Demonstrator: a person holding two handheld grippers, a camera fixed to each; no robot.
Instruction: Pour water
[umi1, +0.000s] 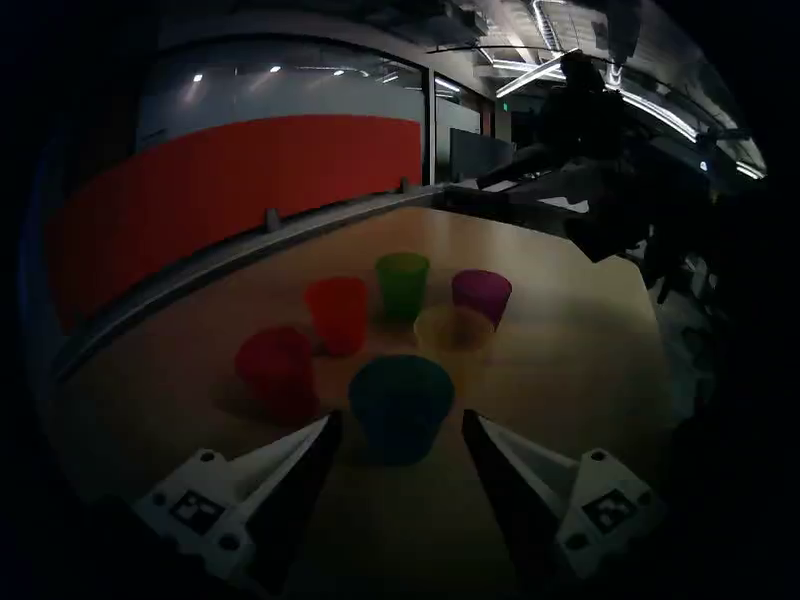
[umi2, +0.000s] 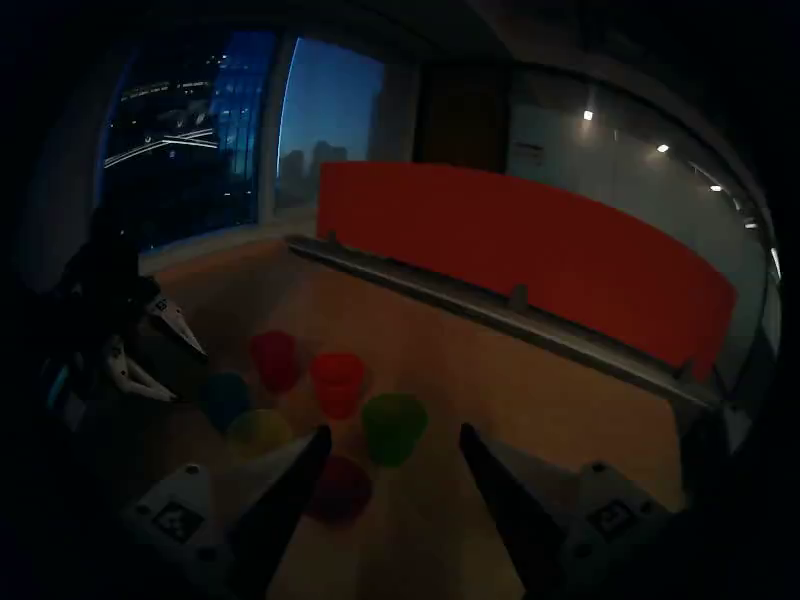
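Cups: six tapered cups stood upright in a tight cluster on the table (umi1: 560, 380), none stacked.
Teal cup (umi1: 400, 405): just ahead of the L gripper (umi1: 400, 418) tips, centred on the gap, untouched.
Dark red cup (umi1: 277, 368): left of teal in the left gripper view, close beside it.
Red cup (umi1: 338, 312): behind dark red, beside the green cup (umi1: 402, 285).
Yellow cup (umi1: 455, 335): translucent, between teal and the purple cup (umi1: 481, 296).
Contents: too dim to tell whether any cup held water.
Materials: cups looked like thin coloured plastic w/ round rims. Table top was smooth, wood-toned. Gripper fingers (umi1: 275, 462) were white wedges w/ black inner faces.
L gripper state: jaws spread wide, nothing held.
R gripper (umi2: 393, 430): jaws spread wide, nothing held. Green sat just ahead of the gap. Purple lay partly behind one finger.
Surroundings: a grey rail (umi1: 250, 245) ran along the table edge, w/ a red panel (umi1: 250, 180) behind it. A window (umi2: 330, 130) showed a dusk skyline.
Obstructions: dark gear (umi1: 590, 150) stood at the far table end, too dim to ID, well apart from the cups.
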